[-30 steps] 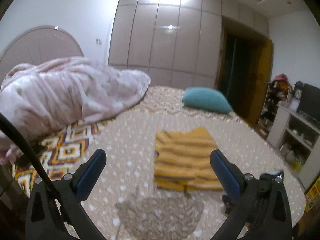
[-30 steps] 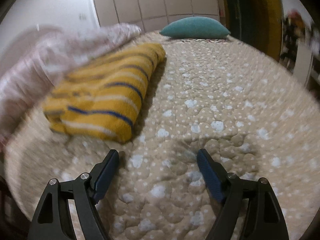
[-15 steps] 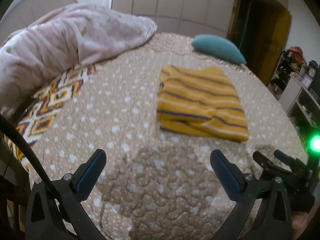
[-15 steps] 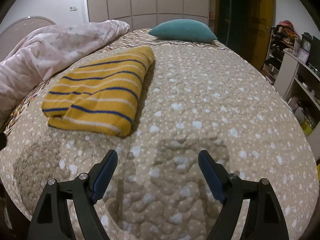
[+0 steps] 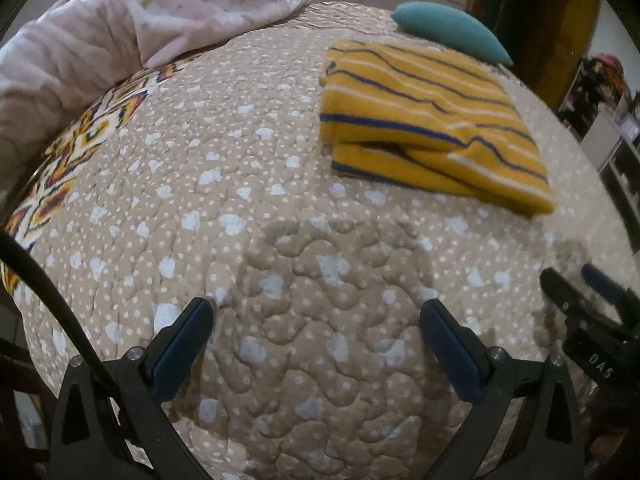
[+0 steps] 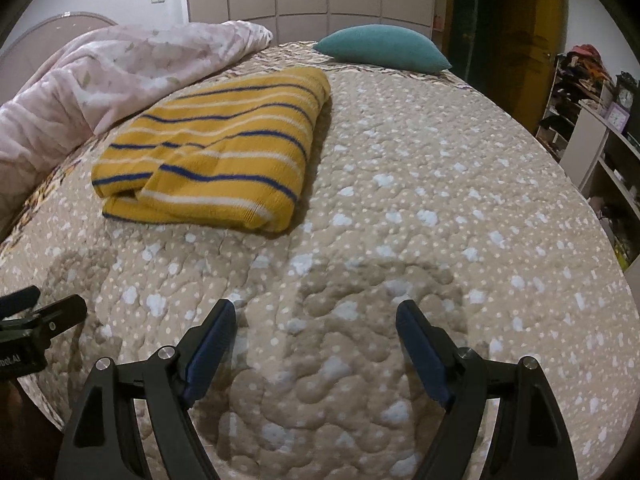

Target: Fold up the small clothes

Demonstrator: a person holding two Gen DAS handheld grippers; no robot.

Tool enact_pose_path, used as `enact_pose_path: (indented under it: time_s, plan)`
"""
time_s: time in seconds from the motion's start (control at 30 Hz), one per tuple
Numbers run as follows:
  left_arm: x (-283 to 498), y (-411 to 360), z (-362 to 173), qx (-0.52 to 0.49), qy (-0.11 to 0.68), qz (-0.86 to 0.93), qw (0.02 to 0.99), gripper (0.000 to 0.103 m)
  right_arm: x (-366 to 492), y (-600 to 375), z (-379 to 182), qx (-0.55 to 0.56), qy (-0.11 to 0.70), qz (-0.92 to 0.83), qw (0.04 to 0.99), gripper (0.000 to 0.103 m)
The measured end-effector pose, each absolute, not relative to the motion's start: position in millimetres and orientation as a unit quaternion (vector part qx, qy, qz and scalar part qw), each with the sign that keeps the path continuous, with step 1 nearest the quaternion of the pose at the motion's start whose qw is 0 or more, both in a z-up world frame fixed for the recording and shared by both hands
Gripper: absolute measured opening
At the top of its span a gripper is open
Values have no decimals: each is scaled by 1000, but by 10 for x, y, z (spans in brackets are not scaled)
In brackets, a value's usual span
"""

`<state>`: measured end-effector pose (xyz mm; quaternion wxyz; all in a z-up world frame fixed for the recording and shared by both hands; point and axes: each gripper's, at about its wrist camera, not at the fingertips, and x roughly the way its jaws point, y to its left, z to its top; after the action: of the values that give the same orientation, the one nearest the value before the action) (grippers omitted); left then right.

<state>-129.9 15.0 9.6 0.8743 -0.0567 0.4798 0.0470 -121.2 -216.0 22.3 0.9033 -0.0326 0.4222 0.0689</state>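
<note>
A yellow sweater with blue and white stripes [image 5: 424, 120] lies folded into a thick rectangle on the beige quilted bedspread [image 5: 256, 200]; it also shows in the right wrist view [image 6: 224, 148]. My left gripper [image 5: 316, 340] is open and empty, low over the bedspread, nearer the bed's front edge than the sweater. My right gripper [image 6: 316, 344] is open and empty, also low over the bedspread, in front and to the right of the sweater. Each gripper shows at the edge of the other's view.
A pink crumpled blanket [image 5: 120, 28] lies at the left and back of the bed [image 6: 100, 72]. A teal pillow [image 6: 380, 46] sits behind the sweater. Shelves with clutter [image 6: 592, 112] and a dark doorway stand to the right of the bed.
Both grippers have tilted down and come lower over the bedspread. The sweater now sits higher in the left wrist view. The sweater itself has not moved.
</note>
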Motion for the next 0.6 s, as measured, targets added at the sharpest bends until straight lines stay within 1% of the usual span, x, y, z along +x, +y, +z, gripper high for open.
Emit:
enact_pose_path:
  time_s: [0.13,0.23,0.6]
  plan:
    - [-1310,50,51,-24,475,56,878,103,-1203,-2167,179,-30,424,66,903,89]
    - [-1330,46,45,-25,467,60,882,103,-1190,-2212,144,-16,426,62,902,93]
    - [-1362,-10,38,-25,456,72,887,103,-1229,-2213,76,-8,404,53,913,96]
